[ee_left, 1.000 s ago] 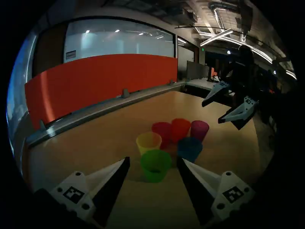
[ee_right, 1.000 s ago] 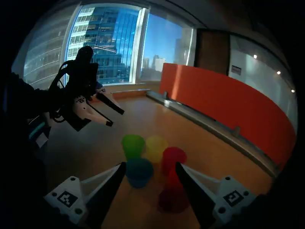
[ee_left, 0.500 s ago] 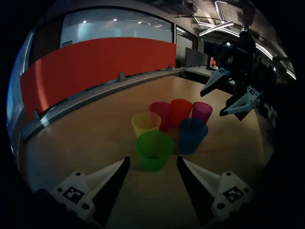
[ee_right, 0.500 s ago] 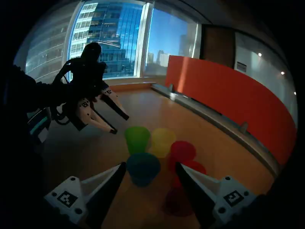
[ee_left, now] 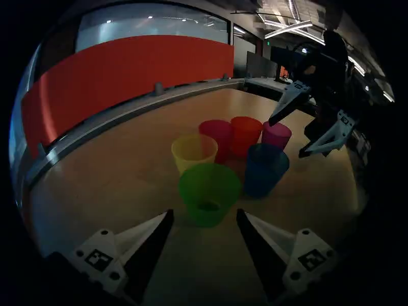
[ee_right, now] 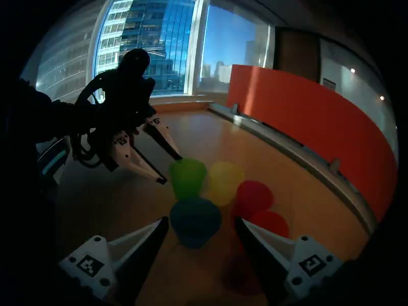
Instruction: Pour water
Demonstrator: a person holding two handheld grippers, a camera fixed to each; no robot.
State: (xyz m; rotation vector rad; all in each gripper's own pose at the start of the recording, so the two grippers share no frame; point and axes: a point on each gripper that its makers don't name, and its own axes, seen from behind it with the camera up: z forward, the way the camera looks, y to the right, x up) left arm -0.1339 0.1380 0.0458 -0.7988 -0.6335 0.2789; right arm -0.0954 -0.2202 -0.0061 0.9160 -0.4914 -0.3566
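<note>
Six plastic cups [ee_left: 220, 136] stand bunched on a wooden table [ee_left: 102, 168], all upright. An orange partition [ee_left: 127, 66] runs along the table's far edge, with pale glass above it. The right gripper view looks onto tall windows [ee_right: 148, 46] and glass towers; the left gripper view takes in ceiling strip lights [ee_left: 288, 29]. Black-and-white marker squares [ee_left: 98, 259] sit on the fingers. The left tongs [ee_left: 204, 211] gape wide and empty, with the green cup [ee_left: 209, 191] just ahead of the tips. The right tongs [ee_right: 201, 220] are likewise spread, holding nothing, with the blue cup [ee_right: 195, 224] just before them.
</note>
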